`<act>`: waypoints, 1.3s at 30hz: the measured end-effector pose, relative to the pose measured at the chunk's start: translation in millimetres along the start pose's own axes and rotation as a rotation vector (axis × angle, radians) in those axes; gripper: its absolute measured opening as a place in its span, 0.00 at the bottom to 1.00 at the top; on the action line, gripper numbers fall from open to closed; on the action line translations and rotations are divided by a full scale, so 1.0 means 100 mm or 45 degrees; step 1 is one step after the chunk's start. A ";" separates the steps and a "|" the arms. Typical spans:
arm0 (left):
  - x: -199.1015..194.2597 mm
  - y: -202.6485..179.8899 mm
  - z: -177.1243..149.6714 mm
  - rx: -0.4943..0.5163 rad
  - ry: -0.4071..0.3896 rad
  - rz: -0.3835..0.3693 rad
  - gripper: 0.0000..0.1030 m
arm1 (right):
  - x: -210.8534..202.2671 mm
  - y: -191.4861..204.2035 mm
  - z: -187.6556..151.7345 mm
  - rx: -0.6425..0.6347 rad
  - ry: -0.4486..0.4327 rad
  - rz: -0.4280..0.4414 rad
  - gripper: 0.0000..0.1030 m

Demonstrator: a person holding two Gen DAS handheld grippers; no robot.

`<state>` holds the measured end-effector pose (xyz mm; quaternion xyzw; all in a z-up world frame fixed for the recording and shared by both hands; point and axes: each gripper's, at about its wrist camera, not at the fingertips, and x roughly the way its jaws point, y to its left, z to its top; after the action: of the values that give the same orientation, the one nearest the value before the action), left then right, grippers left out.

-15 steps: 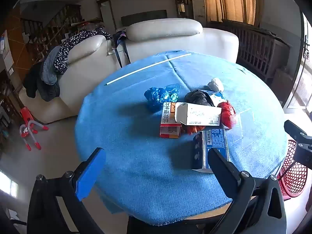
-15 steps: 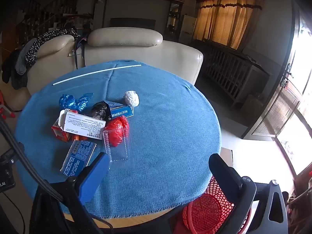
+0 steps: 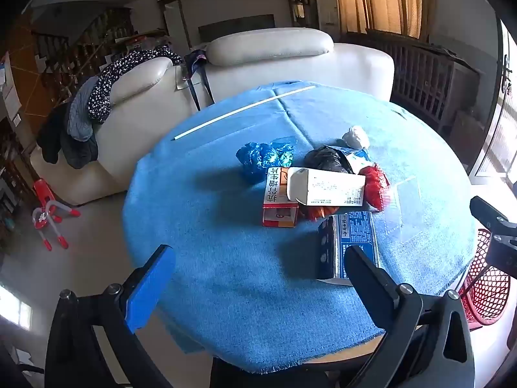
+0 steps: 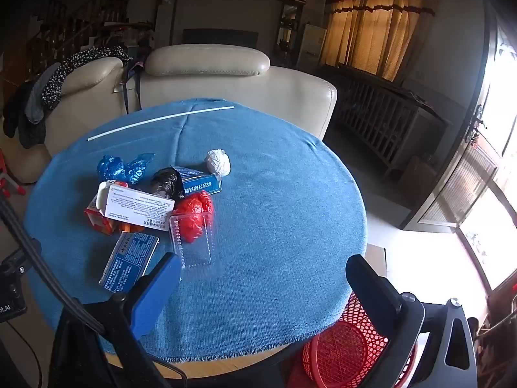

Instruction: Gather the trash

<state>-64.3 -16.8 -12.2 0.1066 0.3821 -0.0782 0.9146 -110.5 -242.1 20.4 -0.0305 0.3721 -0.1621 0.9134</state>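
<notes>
A heap of trash lies on the round table with a blue cloth (image 3: 226,274) (image 4: 274,226): a white carton (image 3: 326,190) (image 4: 137,205) on a red-orange box (image 3: 279,200), a blue box (image 3: 350,242) (image 4: 129,260), crumpled blue plastic (image 3: 265,158) (image 4: 124,166), a black bag (image 3: 326,160) (image 4: 166,179), red plastic (image 3: 374,184) (image 4: 194,213), a clear plastic tray (image 3: 404,207) (image 4: 194,245) and a white wad (image 3: 355,137) (image 4: 218,161). My left gripper (image 3: 260,278) hovers open above the near table edge. My right gripper (image 4: 263,286) is open too, nothing between its fingers.
A red mesh basket (image 4: 342,352) (image 3: 488,287) stands on the floor beside the table's near right edge. A thin white stick (image 3: 242,110) (image 4: 158,121) lies at the far side. Behind the table is a cream sofa (image 3: 268,64) draped with clothes (image 3: 93,106).
</notes>
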 end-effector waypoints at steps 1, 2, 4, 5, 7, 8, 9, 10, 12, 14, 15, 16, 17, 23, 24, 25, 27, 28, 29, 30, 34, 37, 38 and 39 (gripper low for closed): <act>0.00 0.00 0.00 0.001 0.002 -0.002 1.00 | 0.01 0.01 0.00 -0.002 -0.001 -0.002 1.00; 0.00 -0.01 0.00 0.002 0.003 -0.002 1.00 | 0.01 0.01 0.00 -0.007 -0.004 -0.003 1.00; 0.02 -0.02 0.01 0.005 0.006 0.000 1.00 | 0.02 0.01 -0.01 -0.006 -0.005 -0.005 1.00; 0.03 -0.03 0.01 0.007 0.009 -0.002 1.00 | 0.03 0.00 -0.01 -0.004 -0.004 -0.005 1.00; 0.05 -0.05 0.01 0.009 0.018 -0.012 1.00 | 0.06 -0.01 -0.01 0.003 0.001 0.000 1.00; 0.08 -0.06 0.01 0.010 0.029 -0.019 1.00 | 0.08 -0.02 -0.02 0.008 0.008 0.006 1.00; 0.12 -0.07 0.01 0.009 0.044 -0.028 1.00 | 0.11 -0.03 -0.02 0.013 0.018 0.017 1.00; 0.15 -0.08 0.01 0.009 0.059 -0.039 1.00 | 0.15 -0.03 -0.02 0.019 0.032 0.031 1.00; 0.21 -0.11 -0.01 0.012 0.087 -0.056 1.00 | 0.25 -0.04 -0.02 0.032 0.058 0.068 1.00; 0.27 -0.12 -0.02 0.016 0.117 -0.066 1.00 | 0.40 -0.04 -0.02 0.052 0.097 0.138 1.00; 0.30 -0.12 -0.03 0.017 0.127 -0.066 1.00 | 0.50 -0.04 0.00 0.067 0.123 0.183 1.00; 0.33 -0.12 -0.03 0.014 0.137 -0.065 1.00 | 0.61 -0.04 0.01 0.083 0.149 0.233 1.00; 0.35 -0.11 -0.03 0.005 0.148 -0.067 1.00 | 0.72 -0.02 0.03 0.087 0.162 0.269 1.00; 0.45 -0.06 -0.03 -0.013 0.180 -0.062 1.00 | 1.10 0.26 0.16 0.178 0.210 0.496 1.00; 0.46 -0.06 -0.03 -0.014 0.185 -0.065 1.00 | 1.17 0.29 0.15 0.162 0.272 0.491 1.00; 0.48 -0.06 -0.03 -0.014 0.190 -0.069 1.00 | 1.19 0.33 0.17 0.166 0.286 0.494 1.00; 0.50 -0.07 -0.03 -0.008 0.197 -0.076 1.00 | 1.28 0.40 0.16 0.154 0.338 0.484 0.98; 0.51 -0.09 -0.02 -0.005 0.204 -0.090 1.00 | 1.32 0.42 0.15 0.150 0.373 0.481 0.91; 0.52 -0.10 -0.02 -0.003 0.210 -0.101 1.00 | 1.36 0.42 0.14 0.142 0.423 0.479 0.85; 0.53 -0.11 -0.02 -0.002 0.215 -0.112 1.00 | 1.42 0.41 0.11 0.126 0.470 0.472 0.66; 0.57 -0.22 0.00 0.026 0.243 -0.173 1.00 | 1.48 0.34 0.10 0.147 0.470 0.493 0.48; 0.62 -0.34 0.05 0.040 0.267 -0.234 1.00 | 1.42 0.21 0.08 0.176 0.402 0.499 0.47; 0.64 -0.38 0.08 0.043 0.272 -0.248 1.00 | 1.40 0.15 0.06 0.204 0.364 0.509 0.47; 0.66 -0.43 0.09 0.047 0.277 -0.261 1.00 | 1.39 0.07 0.05 0.231 0.355 0.513 0.47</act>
<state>-21.6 -64.7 -58.8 0.0915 0.4865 -0.1663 0.8528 -11.7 -280.2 -70.4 0.1488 0.4771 -0.0124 0.8661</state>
